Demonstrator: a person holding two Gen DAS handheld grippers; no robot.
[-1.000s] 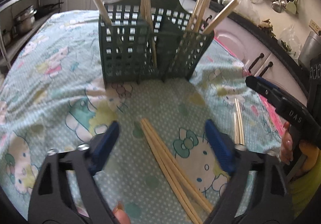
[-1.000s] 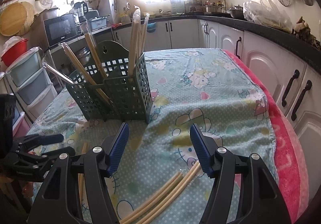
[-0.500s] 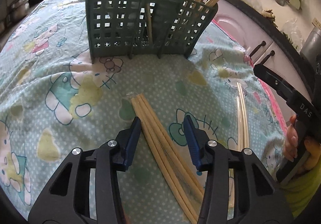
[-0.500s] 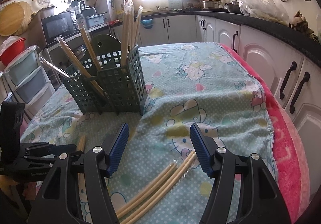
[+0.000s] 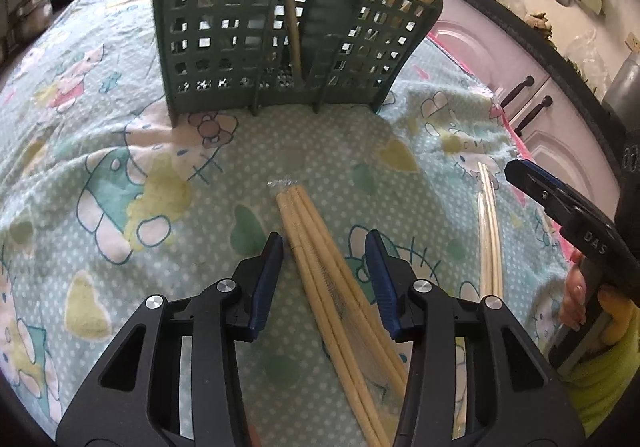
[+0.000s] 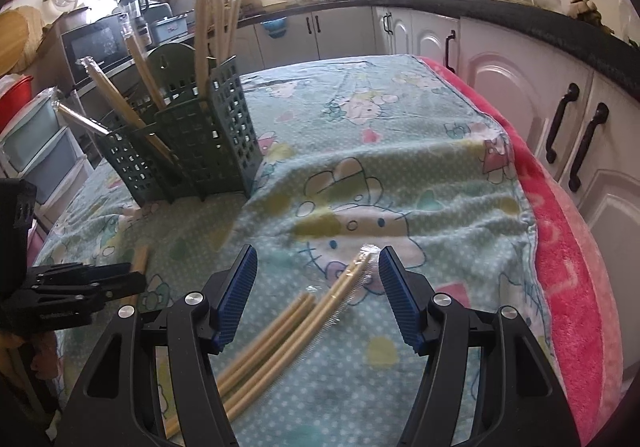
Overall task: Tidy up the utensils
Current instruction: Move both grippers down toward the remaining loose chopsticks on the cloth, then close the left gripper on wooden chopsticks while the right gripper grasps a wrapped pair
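Chopsticks [image 5: 320, 255] lie between the narrowed, not yet gripping left claw [image 5: 325, 279]; right claw [image 6: 318, 297] gapes wide over another bundle [image 6: 296, 331], both ready for lifting.

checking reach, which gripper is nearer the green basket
Left, by a little, I judge. The left gripper sits straight before the basket, over a chopstick bundle. The right gripper hovers off to the basket's right, over its own bundle.

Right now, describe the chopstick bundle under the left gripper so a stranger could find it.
Start at the green slotted holder standing on the cartoon-print cloth. In front of it, wrapped chopsticks lie flat between the left gripper pads, apart from a paler, thinner bundle farther right.
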